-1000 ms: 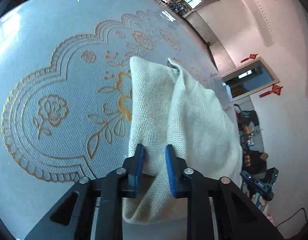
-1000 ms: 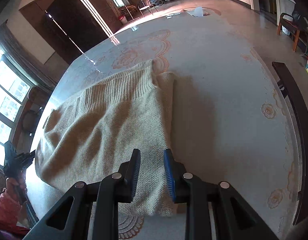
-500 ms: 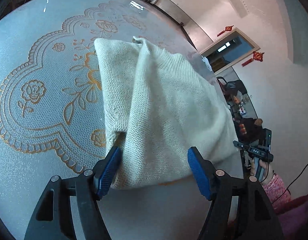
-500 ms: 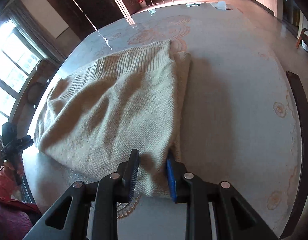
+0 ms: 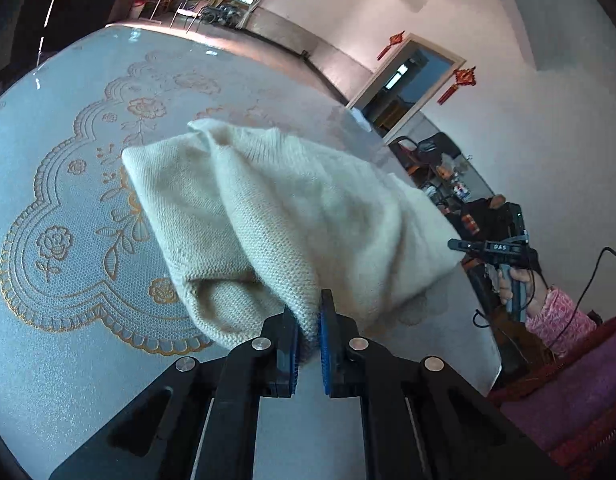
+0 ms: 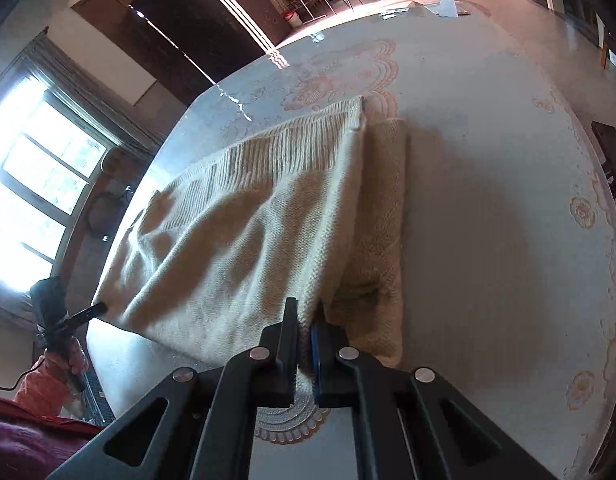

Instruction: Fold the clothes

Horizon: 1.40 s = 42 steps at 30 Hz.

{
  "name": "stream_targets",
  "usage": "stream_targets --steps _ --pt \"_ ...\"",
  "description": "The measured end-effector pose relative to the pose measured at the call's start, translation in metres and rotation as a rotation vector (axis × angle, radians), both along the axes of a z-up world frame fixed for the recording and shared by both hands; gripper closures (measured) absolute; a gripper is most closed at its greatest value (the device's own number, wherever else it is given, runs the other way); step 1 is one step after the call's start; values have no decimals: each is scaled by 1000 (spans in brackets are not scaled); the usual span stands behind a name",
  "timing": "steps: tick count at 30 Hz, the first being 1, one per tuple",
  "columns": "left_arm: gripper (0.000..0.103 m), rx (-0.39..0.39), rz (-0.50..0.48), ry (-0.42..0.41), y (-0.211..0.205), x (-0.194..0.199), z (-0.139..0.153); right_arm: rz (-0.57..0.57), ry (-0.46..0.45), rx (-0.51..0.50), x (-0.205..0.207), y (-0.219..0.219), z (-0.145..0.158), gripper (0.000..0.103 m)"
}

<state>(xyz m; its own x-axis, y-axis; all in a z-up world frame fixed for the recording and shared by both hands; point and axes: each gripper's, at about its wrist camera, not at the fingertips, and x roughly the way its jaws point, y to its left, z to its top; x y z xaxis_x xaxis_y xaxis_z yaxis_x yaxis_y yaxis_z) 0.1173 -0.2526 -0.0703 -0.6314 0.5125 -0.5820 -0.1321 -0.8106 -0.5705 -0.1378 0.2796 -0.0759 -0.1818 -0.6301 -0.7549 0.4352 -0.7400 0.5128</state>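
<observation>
2 pairs of black tongs with blue pads are each closed on the near edge of the cream knitted sweater (image 5: 291, 216): the left tongs (image 5: 309, 334) pinch a raised ridge of knit at one near corner, and the right tongs (image 6: 304, 334) pinch the top layer at the other. The sweater lies on the round surface under a pale lace-patterned cover with gold flowers (image 5: 67, 208), already doubled, with a narrower strip (image 6: 388, 216) showing beneath the upper layer along its right side and the ribbed hem (image 6: 291, 148) at the far end. Between the 2 grips the upper layer is lifted off the surface.

My judgement is that a fold of this upper layer is in hand. To do it well, the 2 grips should travel level and together, keeping the edge taut enough that the loose knit does not sag in the middle, and the edge should be laid square on the layer below before either grip lets go. Thick knit springs back, so a low, flat release would help.

No container shows in either view.
</observation>
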Motion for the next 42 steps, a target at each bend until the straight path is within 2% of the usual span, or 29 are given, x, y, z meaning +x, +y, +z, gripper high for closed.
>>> stream_targets --steps 1,6,9,11,13,14,16,18,21,22,25,26,27,28,29,34,36,39,41,42 --pt "94 9 6 20 -2 6 2 4 -6 -12 -1 -2 1 100" --pt "94 78 38 -17 -16 31 -20 18 -93 -79 17 8 -9 100" --pt "92 72 87 -85 -23 43 -38 26 -147 -120 28 14 -16 100" --pt "87 68 119 -131 -28 51 -51 31 -184 -147 35 18 -20 100" --pt "84 93 153 -153 -33 54 -57 13 -206 -151 39 22 -32 100" --pt "80 105 171 -145 -34 56 -57 2 -216 -150 40 23 -38 99" --pt "56 110 186 -117 -33 55 -50 -14 -223 -145 40 24 -47 95" --pt "52 109 174 -102 -29 52 -47 -19 -205 -129 36 22 -47 78" --pt "41 88 139 -110 -21 44 -46 8 -202 -130 27 9 -48 77" --pt "40 73 128 -115 -19 42 -46 21 -197 -128 25 3 -48 77" --pt "43 17 104 -122 -12 36 -45 63 -168 -97 21 -14 -46 81" --pt "43 -8 101 -117 -11 34 -43 65 -164 -69 20 -19 -46 93" --pt "53 -11 100 -97 -11 35 -38 59 -179 -60 18 -21 -46 98" --pt "82 -3 102 -77 -12 40 -33 57 -183 -72 16 -22 -43 100" --pt "93 6 103 -58 -13 45 -29 58 -178 -90 16 -22 -38 100" --pt "95 50 109 40 -18 69 -6 137 -105 -195 25 -23 2 100" --pt "95 68 111 79 -20 79 3 153 -112 -178 28 -25 0 100" --pt "95 93 128 -36 -21 87 -30 149 -146 -140 30 -24 -13 100" --pt "95 60 167 -63 -17 89 -38 95 -195 -130 27 -17 -33 100" --pt "93 43 187 -75 -15 90 -42 62 -211 -135 24 -12 -42 97"
